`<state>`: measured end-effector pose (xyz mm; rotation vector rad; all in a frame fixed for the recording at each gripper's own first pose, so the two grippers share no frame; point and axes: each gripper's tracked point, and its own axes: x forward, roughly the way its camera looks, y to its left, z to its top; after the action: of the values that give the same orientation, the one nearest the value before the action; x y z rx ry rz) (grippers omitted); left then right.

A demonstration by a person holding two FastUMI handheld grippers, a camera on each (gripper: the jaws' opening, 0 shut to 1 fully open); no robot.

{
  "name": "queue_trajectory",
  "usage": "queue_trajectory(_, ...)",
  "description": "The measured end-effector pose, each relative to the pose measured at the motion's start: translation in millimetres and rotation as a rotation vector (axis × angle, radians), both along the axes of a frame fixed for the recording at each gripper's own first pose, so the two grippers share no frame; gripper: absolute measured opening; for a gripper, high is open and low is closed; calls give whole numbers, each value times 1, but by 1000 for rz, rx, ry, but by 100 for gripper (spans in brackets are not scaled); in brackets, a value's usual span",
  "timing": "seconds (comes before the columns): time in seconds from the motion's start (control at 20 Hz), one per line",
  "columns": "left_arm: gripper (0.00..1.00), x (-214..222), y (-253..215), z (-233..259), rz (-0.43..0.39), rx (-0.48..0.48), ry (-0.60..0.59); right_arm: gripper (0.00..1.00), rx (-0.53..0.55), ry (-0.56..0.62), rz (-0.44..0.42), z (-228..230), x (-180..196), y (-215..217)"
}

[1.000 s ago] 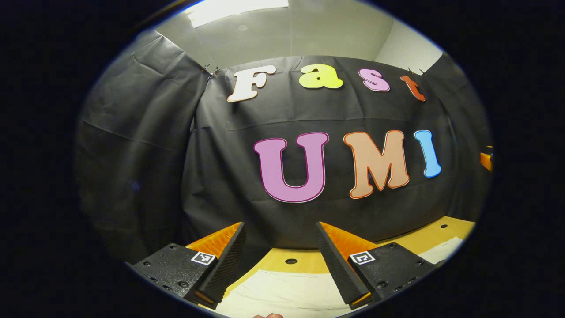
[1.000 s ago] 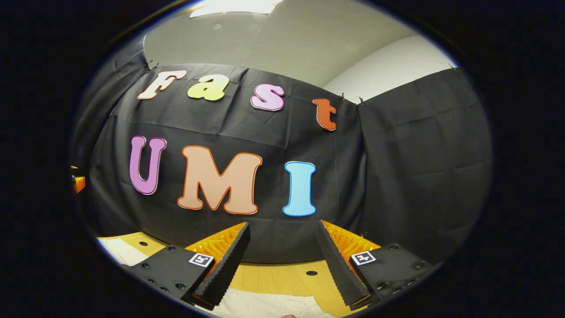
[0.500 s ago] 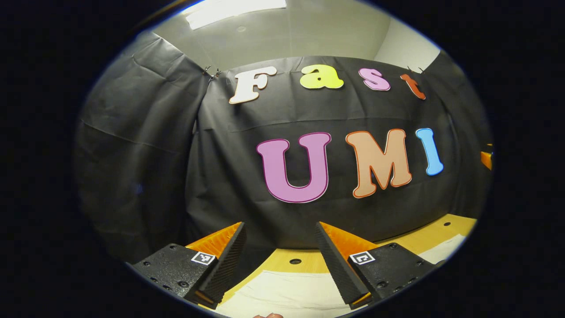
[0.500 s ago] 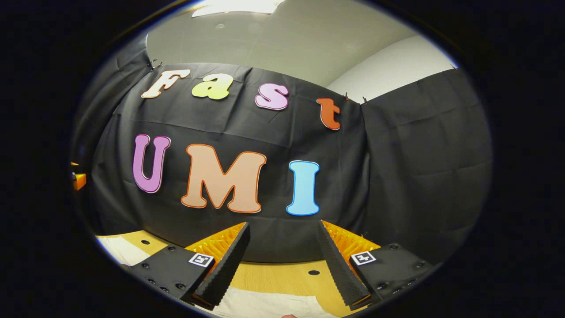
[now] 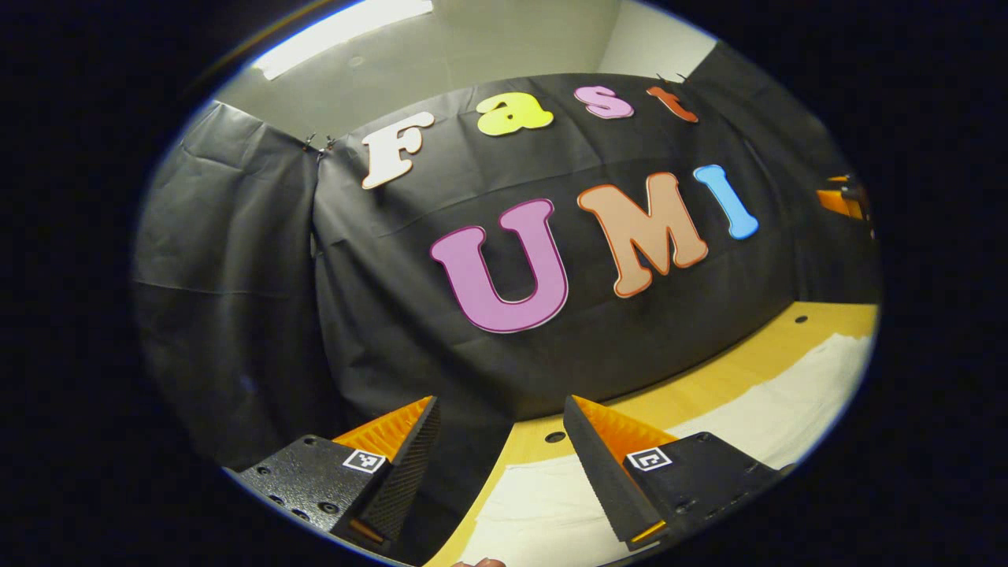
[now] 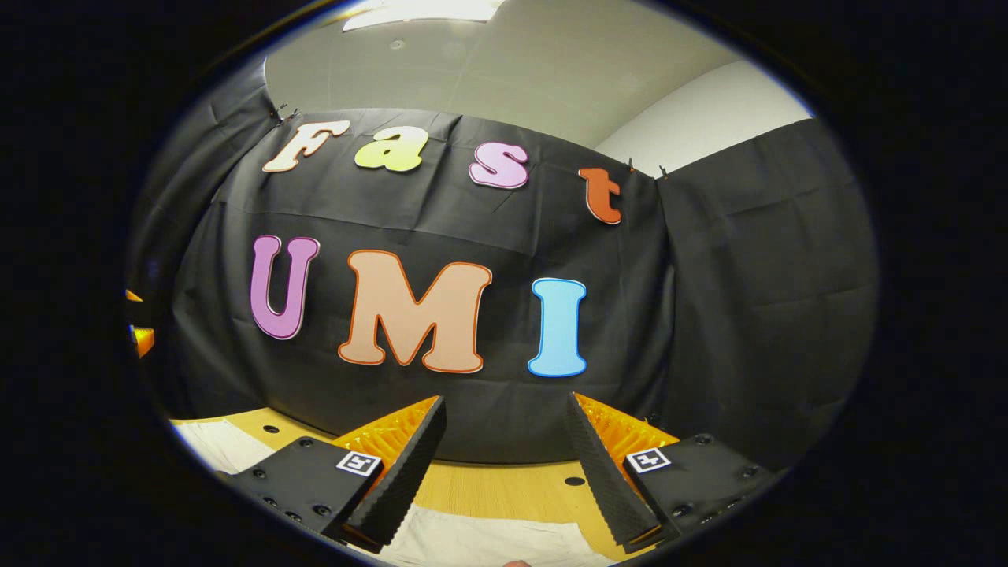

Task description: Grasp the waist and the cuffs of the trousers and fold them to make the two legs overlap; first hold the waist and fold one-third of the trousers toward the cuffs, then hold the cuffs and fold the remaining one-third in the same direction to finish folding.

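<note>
Plainly pale trousers flat on table, unfolded.

A light wooden table with a warm yellow top runs along the foot of the booth's black cloth wall. Small round holes are set into its surface near the far edge, close to the cloth. A pale, off-white pair of trousers lies flat on the table; in the left gripper view the fabric stretches as a long band from the lower middle toward the right, leaving a bare strip of wood between it and the wall. In the right gripper view the table shows the same cloth along the near edge and again at the far left.
</note>
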<state>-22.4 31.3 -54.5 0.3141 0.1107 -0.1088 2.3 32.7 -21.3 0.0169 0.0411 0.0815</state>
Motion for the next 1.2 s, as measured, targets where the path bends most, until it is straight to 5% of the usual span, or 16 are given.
queue_trajectory(0.5, 96, -72, 25, -117, -209, 481, 209, 97, 38, 39, 13, -24, 1, 7)
queue_trajectory(1.2, 97, -166, 55, -238, -543, 804, 553, 97, 5, 71, 9, -43, -6, 1)
